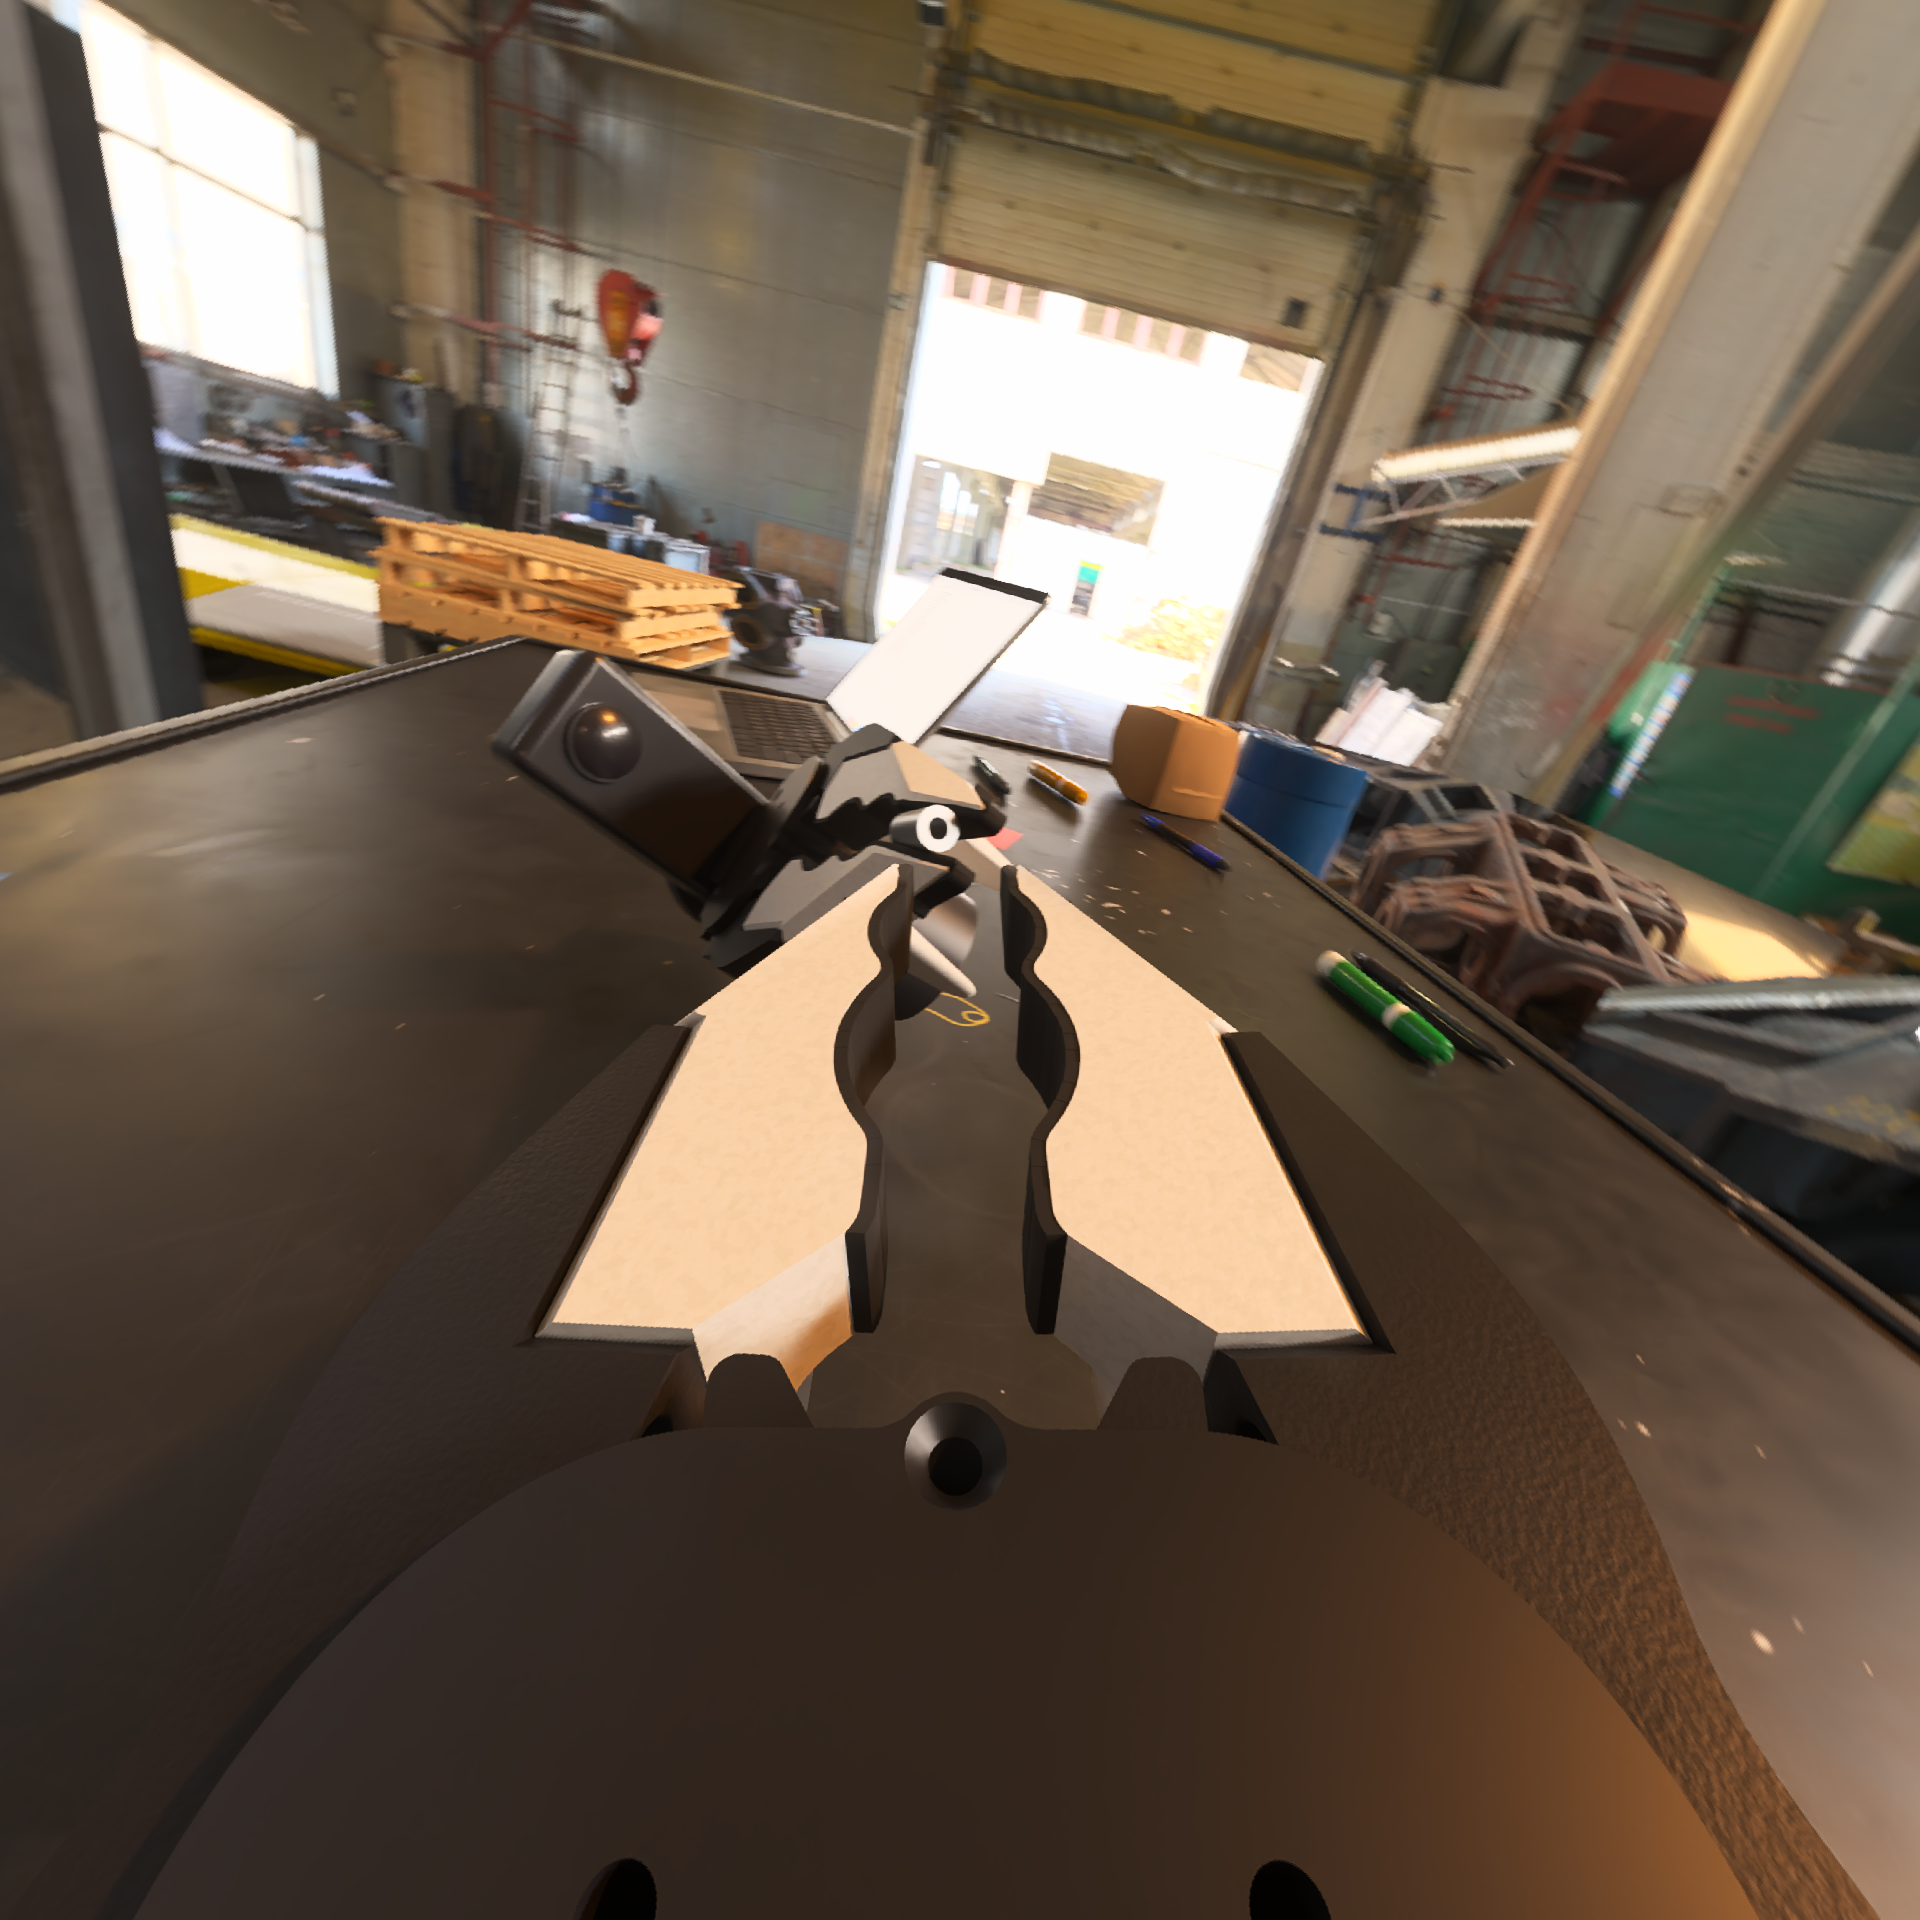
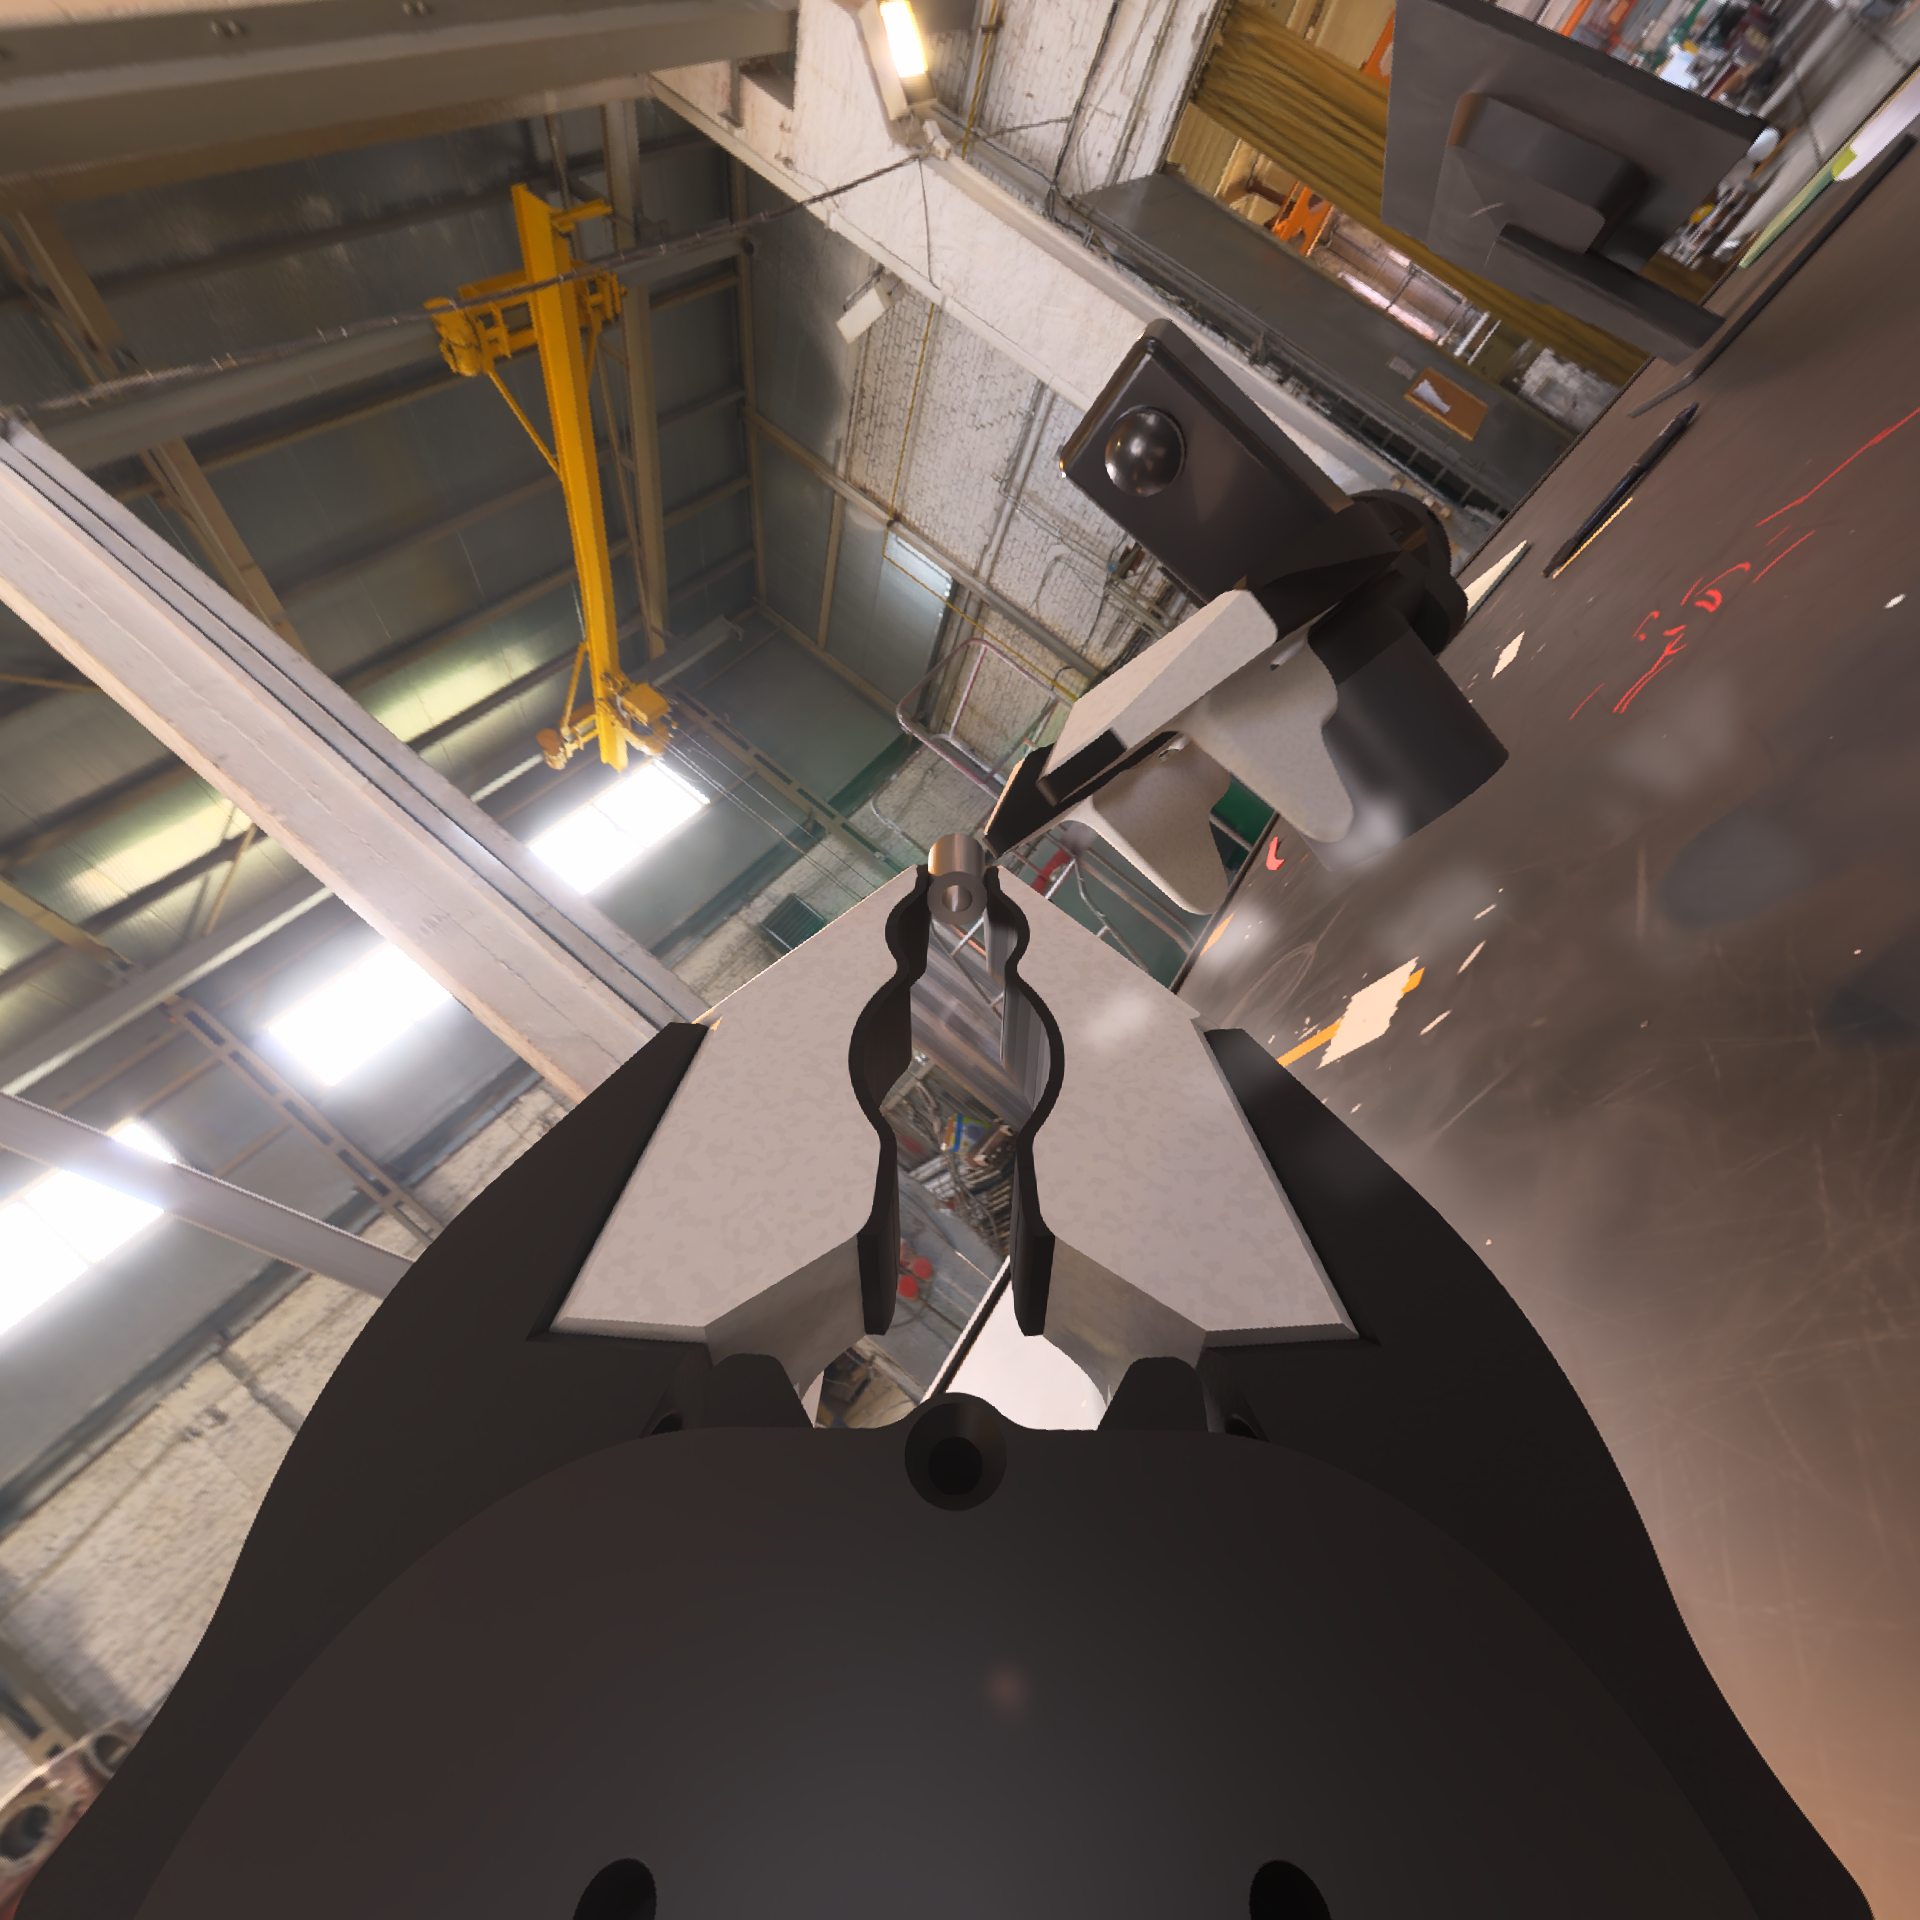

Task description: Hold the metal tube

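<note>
The left gripper (image 1: 954, 883) is filling the near foreground, its jaws standing parted with nothing between them. Just beyond its tips, at twelve o'clock, the right gripper (image 1: 914, 831) is pinching the metal tube (image 1: 938, 828) above the dark table (image 1: 312, 935). In the right wrist view the right gripper (image 2: 956, 896) is clamping the metal tube (image 2: 953, 878) at its fingertips. Green markers (image 1: 1387, 1006) are lying at two o'clock.

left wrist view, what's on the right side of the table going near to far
green marker → blue pen → orange marker → cardboard box and blue tub at the far edge
</note>
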Tool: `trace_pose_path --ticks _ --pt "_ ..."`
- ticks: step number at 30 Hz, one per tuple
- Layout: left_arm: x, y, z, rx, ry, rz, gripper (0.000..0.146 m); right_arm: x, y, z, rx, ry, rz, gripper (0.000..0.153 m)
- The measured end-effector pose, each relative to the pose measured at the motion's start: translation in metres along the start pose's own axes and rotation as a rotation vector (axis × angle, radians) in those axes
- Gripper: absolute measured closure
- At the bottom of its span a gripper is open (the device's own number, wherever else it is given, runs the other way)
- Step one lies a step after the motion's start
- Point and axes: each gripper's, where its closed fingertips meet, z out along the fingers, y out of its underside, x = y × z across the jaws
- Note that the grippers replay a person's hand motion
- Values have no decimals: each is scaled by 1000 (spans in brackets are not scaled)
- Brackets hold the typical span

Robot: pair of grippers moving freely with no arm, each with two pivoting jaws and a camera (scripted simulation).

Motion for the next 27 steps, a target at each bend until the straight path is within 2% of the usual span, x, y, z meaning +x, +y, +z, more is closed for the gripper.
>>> trace_pose_path --ticks 3,8,11,16,19,21,23,27 --pt "13 2 3 -23 44 64 135 -4 6 3 -10 8 -38 143" --pt "25 14 12 -100 61 148 133 -11 18 7 -76 5 -97 143" --pt "35 18 13 -114 72 224 141 -13 24 10 -118 -7 -102 143" --pt "43 25 11 -121 62 256 144 -12 35 8 -198 36 -178 143" --pt "46 26 12 -117 80 239 135 -15 41 6 -242 53 -231 143" --pt "48 25 13 -107 90 226 132 -14 48 6 -280 56 -237 143" --pt "50 24 13 -95 96 235 136 -9 53 5 -311 84 -241 143" --pt "54 30 13 -127 115 285 137 -10 56 8 -315 52 -229 143"
